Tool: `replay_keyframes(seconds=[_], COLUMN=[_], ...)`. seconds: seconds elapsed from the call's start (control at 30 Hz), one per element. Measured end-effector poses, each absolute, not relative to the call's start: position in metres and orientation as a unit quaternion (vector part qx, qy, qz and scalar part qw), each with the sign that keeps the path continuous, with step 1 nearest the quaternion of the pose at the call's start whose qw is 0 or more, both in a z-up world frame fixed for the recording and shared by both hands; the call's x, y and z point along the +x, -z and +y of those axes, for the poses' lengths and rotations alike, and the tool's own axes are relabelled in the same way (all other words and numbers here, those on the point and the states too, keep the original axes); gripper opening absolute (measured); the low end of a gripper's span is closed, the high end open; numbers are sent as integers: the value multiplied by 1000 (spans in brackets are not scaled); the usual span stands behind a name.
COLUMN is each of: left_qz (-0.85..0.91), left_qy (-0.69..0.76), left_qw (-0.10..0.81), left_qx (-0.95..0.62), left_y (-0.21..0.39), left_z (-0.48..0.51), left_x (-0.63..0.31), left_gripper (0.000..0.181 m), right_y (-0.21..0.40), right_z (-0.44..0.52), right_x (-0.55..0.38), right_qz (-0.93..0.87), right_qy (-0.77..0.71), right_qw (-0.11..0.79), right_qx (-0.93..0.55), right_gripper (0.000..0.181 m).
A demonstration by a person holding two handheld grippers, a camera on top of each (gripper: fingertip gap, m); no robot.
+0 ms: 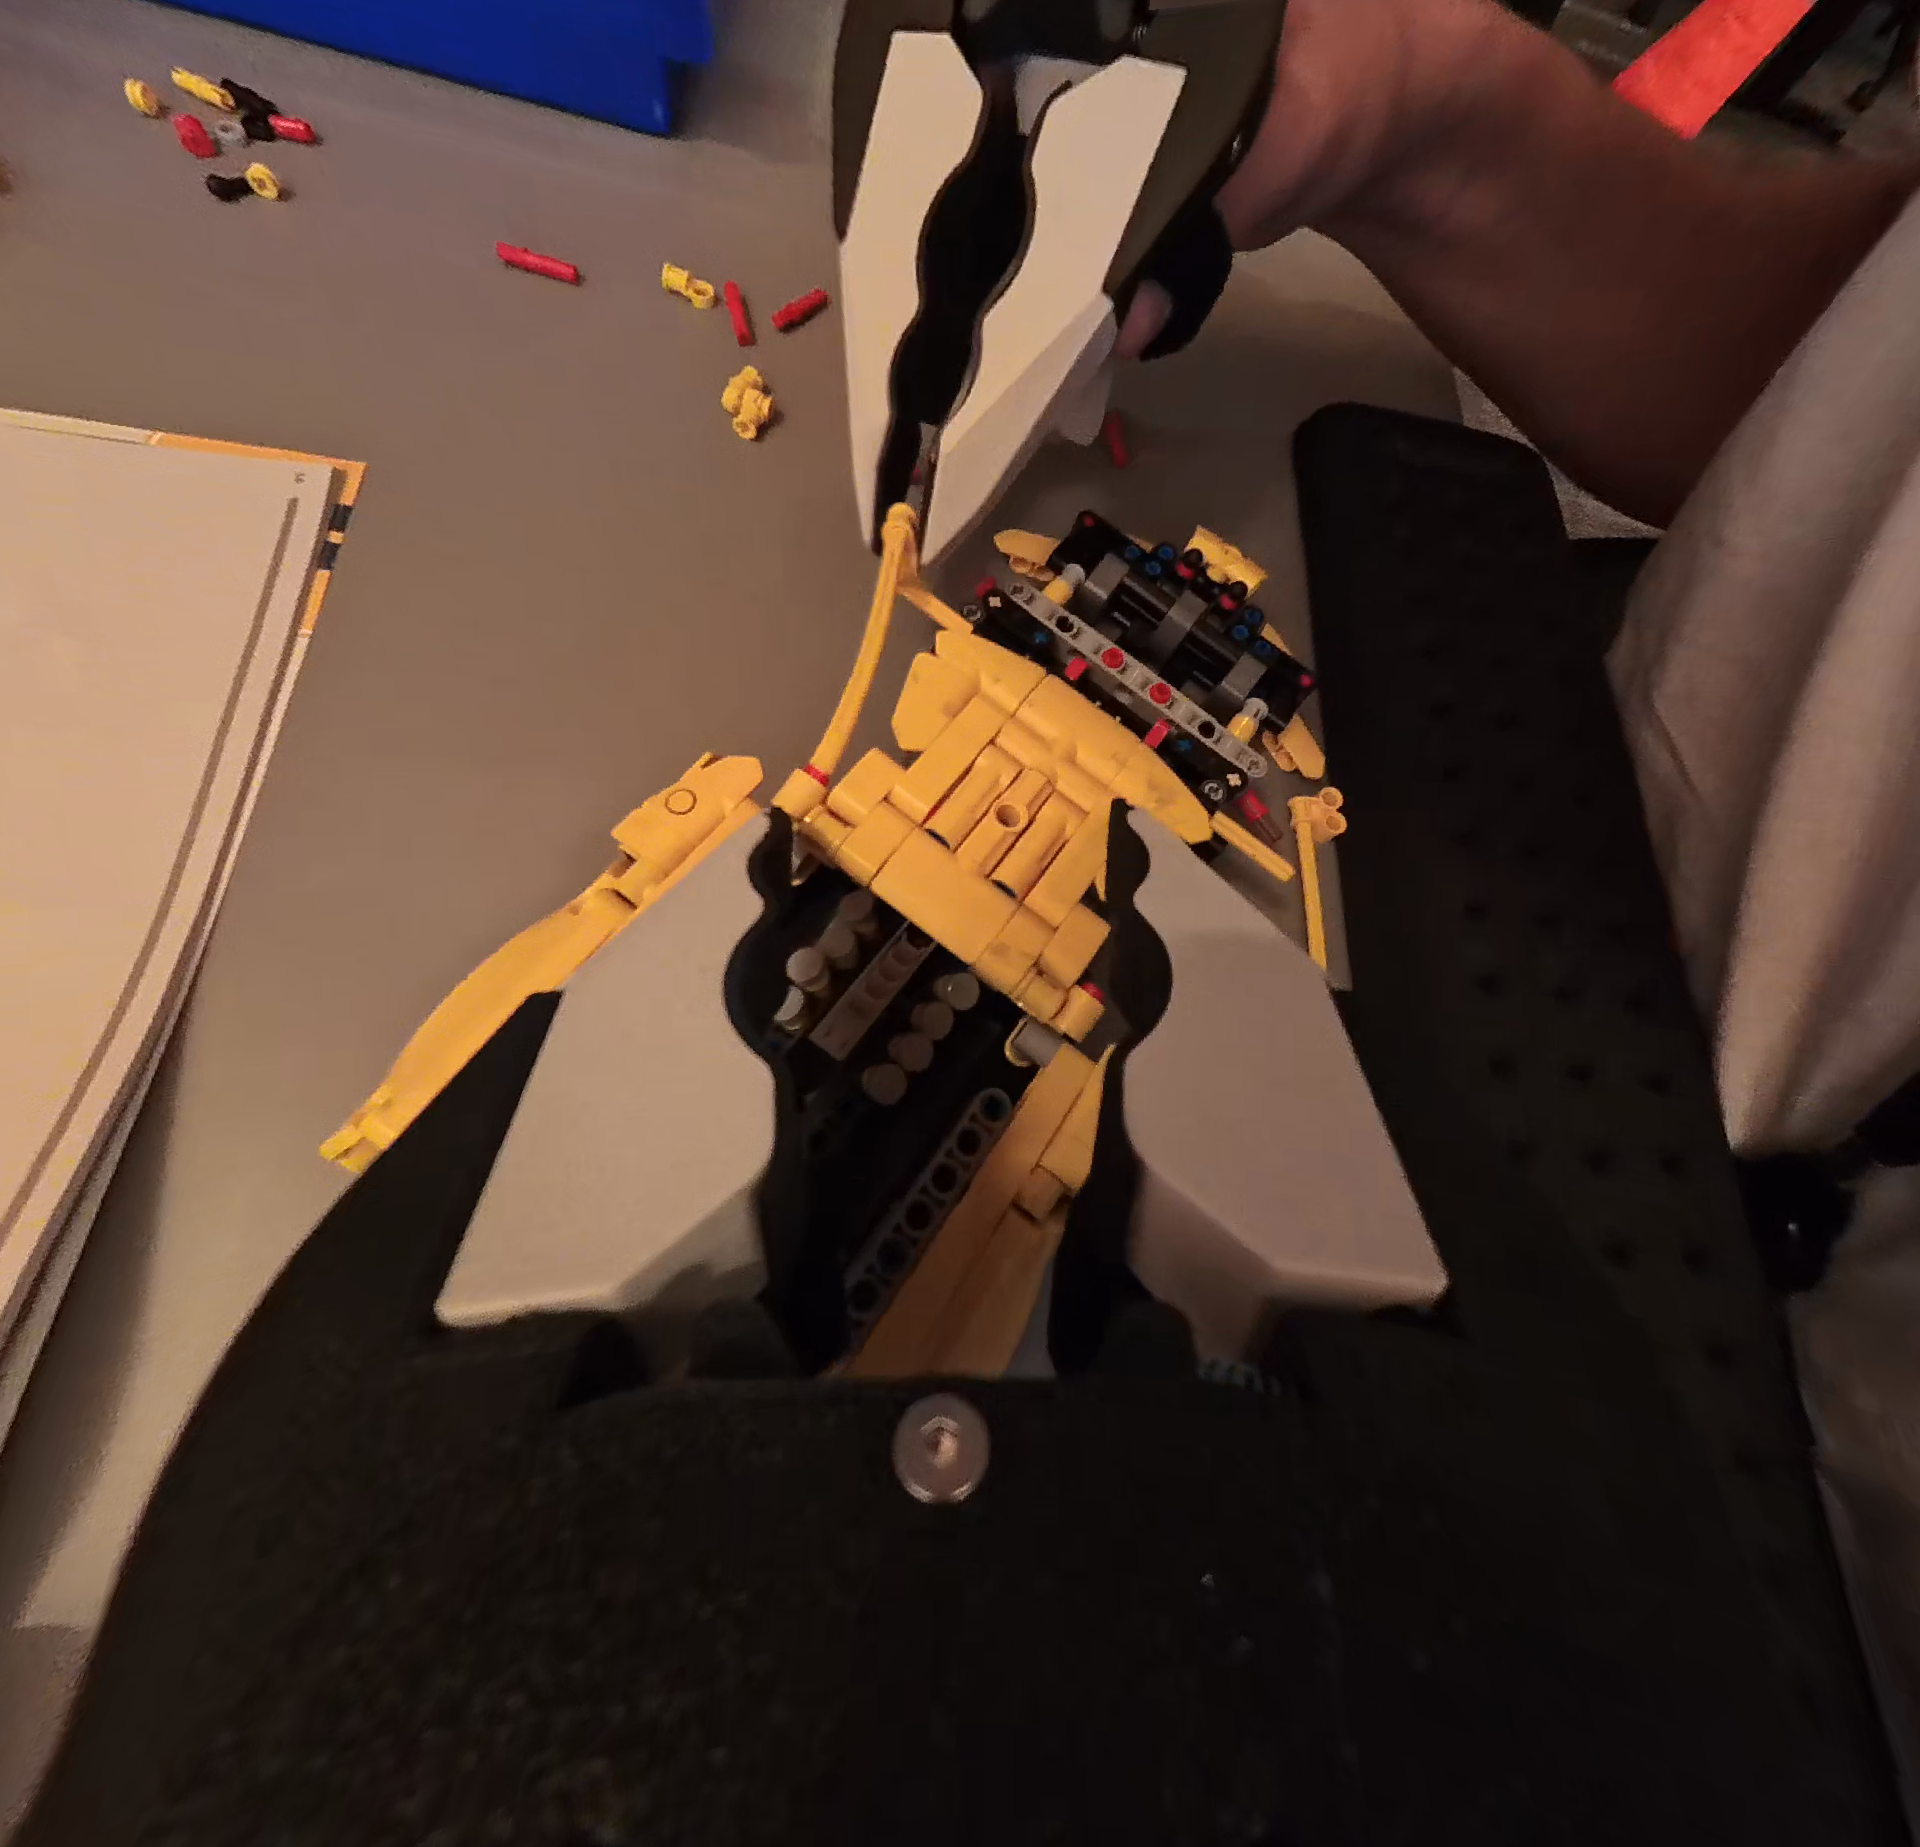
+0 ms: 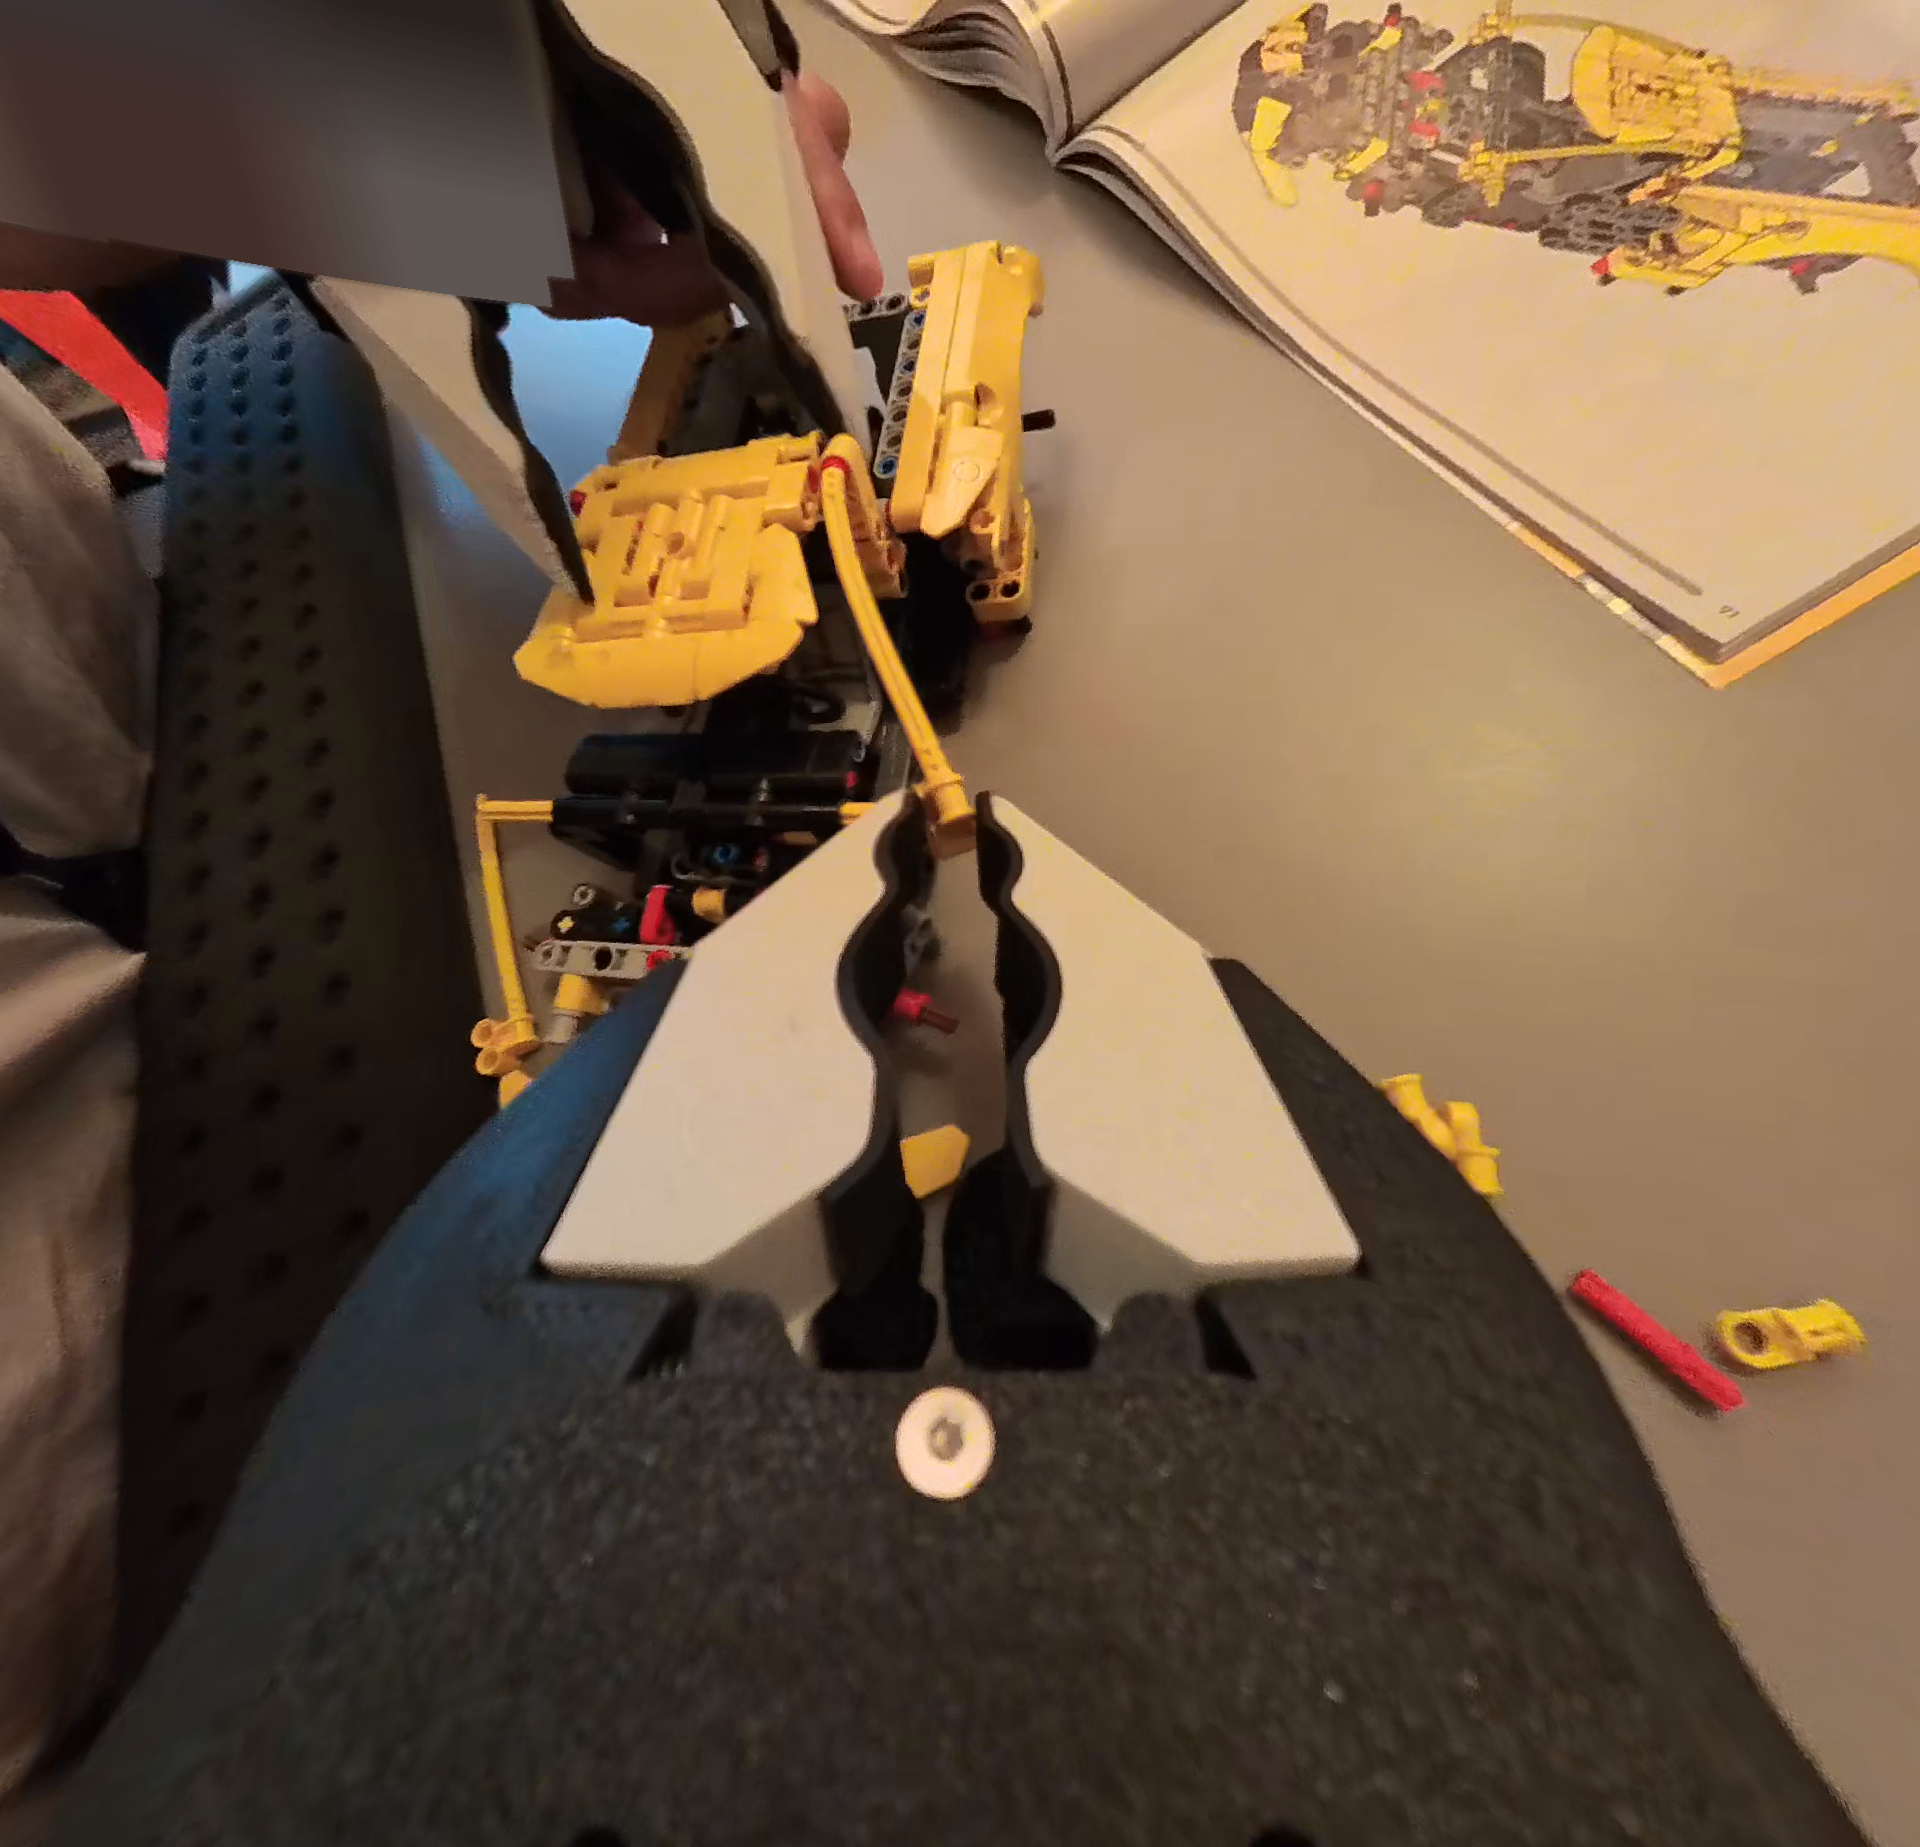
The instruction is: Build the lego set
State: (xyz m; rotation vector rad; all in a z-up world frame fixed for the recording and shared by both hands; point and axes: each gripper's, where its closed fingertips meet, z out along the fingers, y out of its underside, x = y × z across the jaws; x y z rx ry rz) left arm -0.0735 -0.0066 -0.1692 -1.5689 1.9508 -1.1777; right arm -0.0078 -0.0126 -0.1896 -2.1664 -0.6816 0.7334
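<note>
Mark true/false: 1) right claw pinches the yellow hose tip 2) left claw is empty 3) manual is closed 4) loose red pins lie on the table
1) Right claw pinches the free tip of the yellow hose: true.
2) Left claw is empty: false, it grips the yellow model.
3) Manual is closed: false, it lies open.
4) Loose red pins lie on the table: true.

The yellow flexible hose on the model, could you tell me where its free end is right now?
Its free end is pinched in the right gripper, seen centre in the right wrist view; the yellow flexible hose curves back to the yellow model that the left gripper holds.
</note>
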Motion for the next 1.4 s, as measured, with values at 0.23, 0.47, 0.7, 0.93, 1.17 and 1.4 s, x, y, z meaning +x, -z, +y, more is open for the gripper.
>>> replay_keyframes(seconds=[0.23, 0.47, 0.7, 0.93, 1.17, 1.4], left_qz=[690, 682, 667, 669, 682, 684], left_qy=[417, 417, 424, 415, 384, 377], left_qw=[182, 175, 141, 146, 154, 145], left_qx=[-563, -575, -596, -599, -603, -608], left_y=[170, 170, 171, 172, 172, 173], left_z=[-9, -10, -9, -7, -9, -11], left_x=[-71, -70, -68, -67, -67, -67], left_gripper=[61, 61, 61, 58, 52, 52], right_y=[191, 191, 151, 181, 167, 145], right_z=[-11, -11, -29, -35, -28, -75], right_x=[-3, -5, -21, -47, -17, -60], right_qz=[-287, -279, -209, -247, -223, -292], right_qy=[-225, -214, -294, -278, -214, -276], right_qw=[398, 420, 495, 436, 490, 445], right_qx=[-842, -837, -790, -819, -816, -800], right_gripper=[9, 9, 6, 7, 18, 15])
